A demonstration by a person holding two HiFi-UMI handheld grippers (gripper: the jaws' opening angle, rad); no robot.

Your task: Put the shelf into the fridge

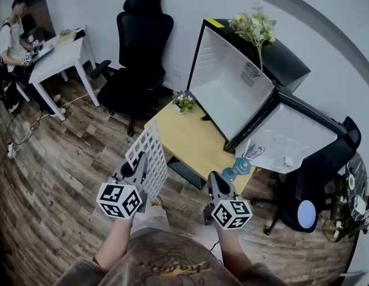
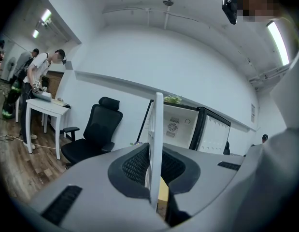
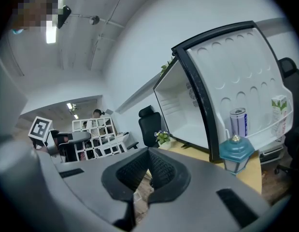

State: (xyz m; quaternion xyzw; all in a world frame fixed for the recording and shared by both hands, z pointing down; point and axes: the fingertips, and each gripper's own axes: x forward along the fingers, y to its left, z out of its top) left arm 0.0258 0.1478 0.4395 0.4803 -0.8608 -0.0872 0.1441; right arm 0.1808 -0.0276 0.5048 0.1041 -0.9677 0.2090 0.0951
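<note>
Left tongs (image 1: 140, 159): clamped on the edge of the white wire shelf (image 1: 153, 149). The shelf stands on edge, held in the air over the wood floor (image 1: 59, 171) at the near left corner of the wooden tabletop (image 1: 190, 139). Right tongs (image 1: 215, 179): pressed together, nothing between them. The mini fridge (image 1: 229, 82) sits on the tabletop with its door (image 1: 290, 138) swung wide. The shelf is outside it, well apart.

White shelf (image 1: 150, 155), black chair (image 1: 142, 49)
</note>
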